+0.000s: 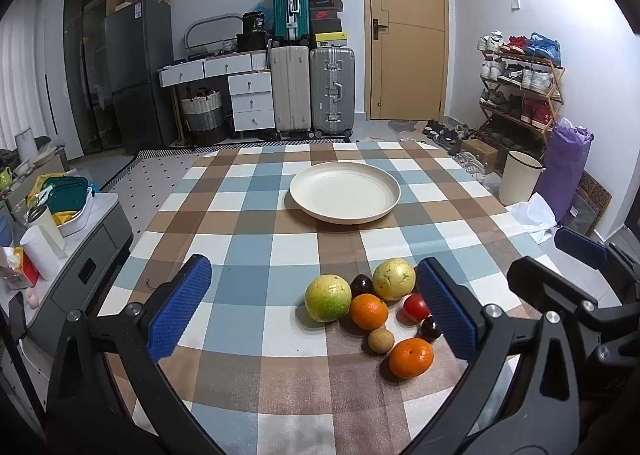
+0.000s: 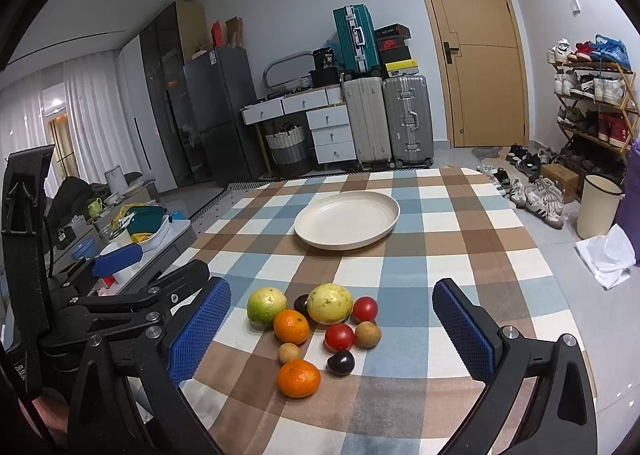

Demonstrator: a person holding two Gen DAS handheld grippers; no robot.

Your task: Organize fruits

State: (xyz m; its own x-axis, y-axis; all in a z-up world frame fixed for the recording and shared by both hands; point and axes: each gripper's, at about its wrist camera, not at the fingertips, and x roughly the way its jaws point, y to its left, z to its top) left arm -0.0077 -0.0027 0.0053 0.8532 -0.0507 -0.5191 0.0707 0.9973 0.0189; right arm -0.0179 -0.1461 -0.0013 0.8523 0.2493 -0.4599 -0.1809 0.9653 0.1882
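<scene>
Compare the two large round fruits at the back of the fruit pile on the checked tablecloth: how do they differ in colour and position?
The left large fruit is partly green; the right large fruit is pale yellow all over. The left large fruit stands at the pile's left edge, while the right large fruit sits mid-pile, beside a red fruit. A dark fruit lies between them. Both are round, similar in size, and lie on the cloth, not on the plate.

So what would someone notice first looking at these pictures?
Probably the cluster of fruit near the front of the checkered table: two oranges, two yellow-green fruits, red, dark and small brown ones. Beyond it sits an empty cream plate. The left gripper and right gripper frame the fruit, both open.
</scene>
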